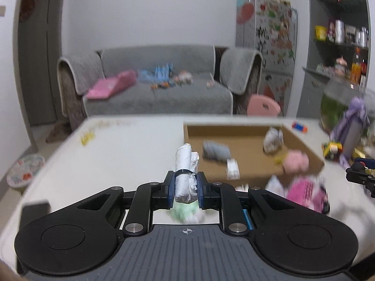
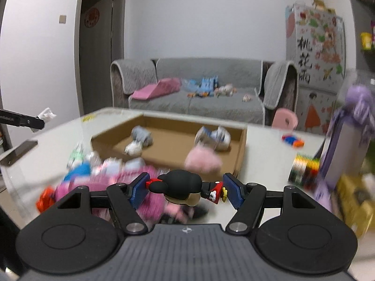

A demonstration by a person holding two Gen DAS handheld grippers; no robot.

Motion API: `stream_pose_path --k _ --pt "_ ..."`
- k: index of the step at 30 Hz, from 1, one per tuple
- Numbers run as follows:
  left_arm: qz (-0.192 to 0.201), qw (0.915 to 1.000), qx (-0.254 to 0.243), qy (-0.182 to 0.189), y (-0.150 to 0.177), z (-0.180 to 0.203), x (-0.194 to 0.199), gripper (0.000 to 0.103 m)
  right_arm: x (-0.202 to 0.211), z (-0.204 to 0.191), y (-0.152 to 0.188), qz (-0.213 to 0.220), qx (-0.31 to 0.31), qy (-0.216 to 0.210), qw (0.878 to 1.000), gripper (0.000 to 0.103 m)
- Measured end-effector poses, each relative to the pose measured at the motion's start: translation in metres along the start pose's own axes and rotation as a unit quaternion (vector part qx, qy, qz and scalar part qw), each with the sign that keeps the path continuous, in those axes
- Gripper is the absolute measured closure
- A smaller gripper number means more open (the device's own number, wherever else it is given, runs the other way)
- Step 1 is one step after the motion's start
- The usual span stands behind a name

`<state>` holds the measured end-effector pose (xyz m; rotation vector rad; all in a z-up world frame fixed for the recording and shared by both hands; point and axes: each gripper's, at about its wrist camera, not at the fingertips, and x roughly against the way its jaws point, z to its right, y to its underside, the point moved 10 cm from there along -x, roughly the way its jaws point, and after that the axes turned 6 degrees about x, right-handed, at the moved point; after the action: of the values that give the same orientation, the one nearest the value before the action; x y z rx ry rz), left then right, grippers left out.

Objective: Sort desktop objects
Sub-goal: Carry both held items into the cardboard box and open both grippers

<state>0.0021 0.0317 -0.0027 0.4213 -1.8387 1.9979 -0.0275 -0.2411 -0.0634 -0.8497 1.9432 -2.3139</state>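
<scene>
My left gripper is shut on a rolled white cloth bundle bound by a dark band, held upright above the white table. My right gripper is shut on a black mouse-eared toy figure with red and yellow parts, lying sideways between the blue pads. The cardboard tray lies ahead, holding a grey roll, a white bundle, a pink fluffy ball and a small white pack. The left gripper's tip with the white cloth shows at the left edge of the right wrist view.
A blurred pile of pink, blue and green items lies in front of the tray. A purple box with a bow, coloured blocks and an orange-blue toy stand on the right. A grey sofa is beyond the table.
</scene>
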Motion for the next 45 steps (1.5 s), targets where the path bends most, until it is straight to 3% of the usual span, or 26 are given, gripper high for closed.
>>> stream_pose_path --k 8,12,17,22,27,38,40,42,45 --pt "0.031 0.9991 -0.026 0.014 -0.066 0.028 -0.026 0.079 -0.024 0.020 -0.071 0.051 0.024 0.013 0.998 0.038" --pt "0.018 0.9985 -0.039 0.034 -0.084 0.057 -0.064 0.079 -0.054 0.026 -0.094 0.057 0.030 0.001 0.998 0.038" --pt "-0.006 0.9965 -0.063 0.053 -0.094 0.095 -0.126 0.079 -0.099 0.023 -0.098 0.050 0.034 -0.030 0.998 0.038" --pt "-0.058 0.9932 -0.074 0.068 -0.078 0.116 -0.191 0.079 -0.143 0.023 -0.075 0.014 0.041 -0.058 0.997 0.038" --pt "-0.112 0.9883 -0.071 0.076 -0.048 0.117 -0.231 0.079 -0.164 0.020 -0.053 -0.031 0.044 -0.075 0.996 0.038" --pt "-0.165 0.9774 -0.106 0.079 0.003 0.124 -0.253 0.077 -0.181 0.001 -0.026 -0.096 0.068 -0.074 0.990 0.038" --pt "-0.169 0.9762 -0.110 0.080 0.005 0.126 -0.254 0.070 -0.181 -0.002 -0.023 -0.103 0.078 -0.071 0.989 0.038" --pt "-0.168 0.9764 -0.111 0.079 0.005 0.128 -0.255 0.056 -0.178 -0.003 -0.023 -0.101 0.083 -0.067 0.989 0.028" --pt "-0.150 0.9808 -0.104 0.069 -0.001 0.122 -0.250 0.037 -0.174 0.001 -0.025 -0.098 0.092 -0.054 0.989 0.025"
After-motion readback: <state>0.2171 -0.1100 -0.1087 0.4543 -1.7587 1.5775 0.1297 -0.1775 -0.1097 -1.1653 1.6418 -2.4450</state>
